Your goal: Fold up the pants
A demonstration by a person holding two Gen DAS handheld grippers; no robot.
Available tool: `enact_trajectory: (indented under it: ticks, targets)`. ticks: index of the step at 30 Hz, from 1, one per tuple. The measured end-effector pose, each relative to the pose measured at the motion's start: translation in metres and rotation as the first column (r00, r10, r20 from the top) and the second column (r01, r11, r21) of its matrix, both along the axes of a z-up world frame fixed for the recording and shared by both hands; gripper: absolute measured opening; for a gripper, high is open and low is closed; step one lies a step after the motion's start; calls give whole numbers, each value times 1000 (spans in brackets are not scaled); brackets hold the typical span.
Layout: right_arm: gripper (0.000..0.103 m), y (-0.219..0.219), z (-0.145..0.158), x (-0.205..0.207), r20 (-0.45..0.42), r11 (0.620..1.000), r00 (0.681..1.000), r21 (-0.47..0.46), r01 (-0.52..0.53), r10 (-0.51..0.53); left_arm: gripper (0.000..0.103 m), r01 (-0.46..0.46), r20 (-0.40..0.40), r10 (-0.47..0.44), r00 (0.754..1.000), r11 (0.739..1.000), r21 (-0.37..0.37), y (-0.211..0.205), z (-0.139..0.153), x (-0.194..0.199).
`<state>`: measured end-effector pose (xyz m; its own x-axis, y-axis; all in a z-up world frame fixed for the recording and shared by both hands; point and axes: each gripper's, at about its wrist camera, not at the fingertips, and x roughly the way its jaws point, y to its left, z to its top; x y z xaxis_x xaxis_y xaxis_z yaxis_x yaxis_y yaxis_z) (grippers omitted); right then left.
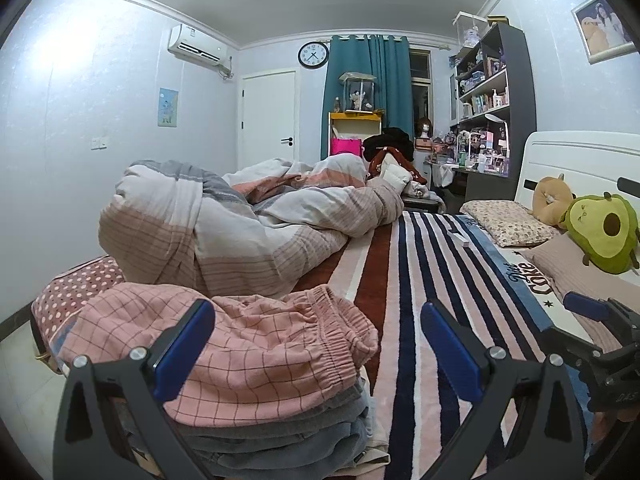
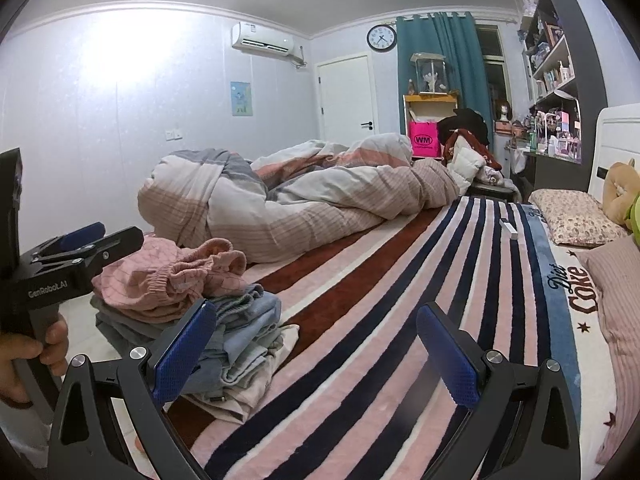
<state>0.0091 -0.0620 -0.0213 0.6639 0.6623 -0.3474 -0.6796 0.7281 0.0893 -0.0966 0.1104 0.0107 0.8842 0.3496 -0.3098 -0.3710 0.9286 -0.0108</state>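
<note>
Left wrist view: left gripper (image 1: 316, 344) has its jaws spread wide and nothing between them, hovering right over the pink checked pants (image 1: 256, 344). The pants sit folded on top of a stack of clothes (image 1: 280, 436) at the near edge of the striped blanket (image 1: 432, 280), elastic waistband toward the right. The left pad overlaps the pants in the frame; contact can't be confirmed. Only this view shows the avocado plush (image 1: 604, 232) in full, the polka-dot cushion (image 1: 76, 292) behind the stack, and a sliver of the right gripper (image 1: 588, 308) at the right edge, too cropped there to read its state.

Right wrist view: right gripper (image 2: 316, 344) is also spread, empty, above the blanket (image 2: 400, 320) just right of the stack. From here the pants (image 2: 168, 276) look rumpled on top, and the stack's layers show: grey, light blue denim, pale fabric at the bottom (image 2: 240, 344). This view alone shows the left gripper from outside (image 2: 86, 240), beside the pants at upper left, with the person's hand (image 2: 28, 356) on its handle. Its finger gap isn't readable from this angle. The bunched duvet (image 2: 304, 200) lies behind in both views.
</note>
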Motion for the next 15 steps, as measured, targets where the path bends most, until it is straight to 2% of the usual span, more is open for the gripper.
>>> enact_trajectory:
  ticks: [15]
  targets:
    - [100,1,3,-2,-40,1000,999,-7,28,-28,102,38,2,-38,999,999,-15,-6,3,5]
